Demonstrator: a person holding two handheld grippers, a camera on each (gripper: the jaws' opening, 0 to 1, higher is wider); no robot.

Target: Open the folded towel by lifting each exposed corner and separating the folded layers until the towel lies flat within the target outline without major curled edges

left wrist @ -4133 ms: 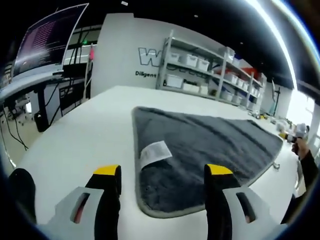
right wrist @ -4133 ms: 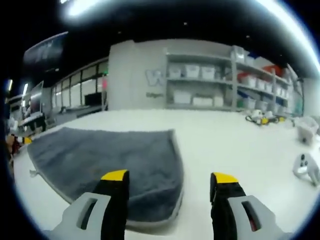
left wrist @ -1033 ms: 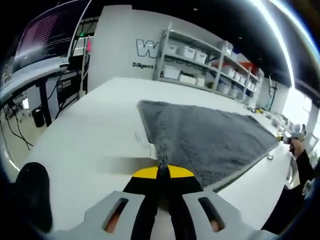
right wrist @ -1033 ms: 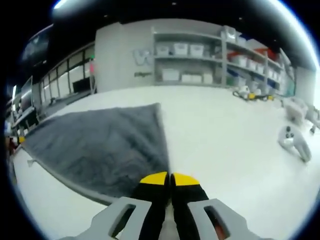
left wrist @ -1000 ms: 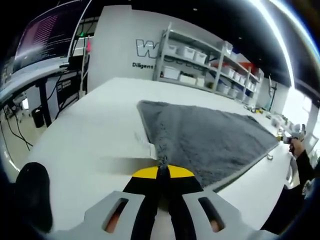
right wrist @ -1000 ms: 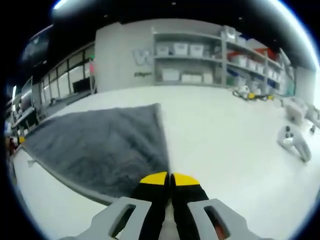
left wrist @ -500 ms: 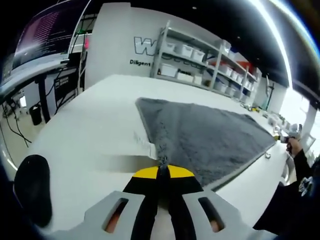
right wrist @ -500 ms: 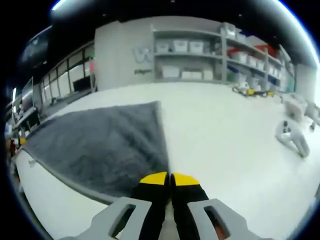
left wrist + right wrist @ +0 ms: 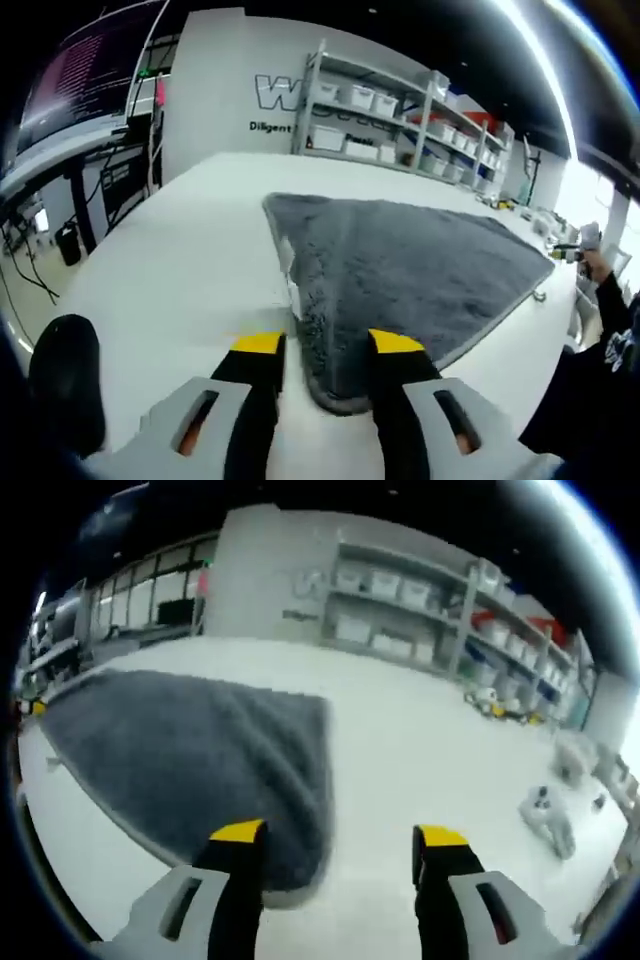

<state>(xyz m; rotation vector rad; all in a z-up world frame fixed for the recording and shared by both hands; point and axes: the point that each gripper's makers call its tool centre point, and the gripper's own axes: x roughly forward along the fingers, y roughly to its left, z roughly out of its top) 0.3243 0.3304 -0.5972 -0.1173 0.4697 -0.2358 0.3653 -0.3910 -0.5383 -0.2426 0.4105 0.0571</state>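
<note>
Left gripper (image 9: 325, 345): jaws parted, nothing clamped, held low and level over the white worktop (image 9: 170, 260). The rounded near corner of the grey towel (image 9: 400, 265) lies between the yellow-tipped jaws, flat on the worktop. A white care label (image 9: 290, 290) sticks out from the towel's left edge just ahead of the left jaw.

Right gripper (image 9: 340, 832): jaws wide apart, holding nothing, also low and angled slightly down at the worktop (image 9: 430, 750). The grey towel (image 9: 190, 755) spreads left of centre; its near right corner sits just ahead of the left jaw, the right jaw over bare worktop.

Towel orientation: spread in a single grey expanse, long axis running between the two grippers; in the left gripper view it fans away to the right towards the worktop's far right edge.

Surroundings: white game-type controller (image 9: 545, 818) on the worktop well to the right of the towel. Shelving with white bins (image 9: 400, 125) stands behind the far edge. A person's sleeve and hand (image 9: 600, 275) show at the right edge, beyond the towel.
</note>
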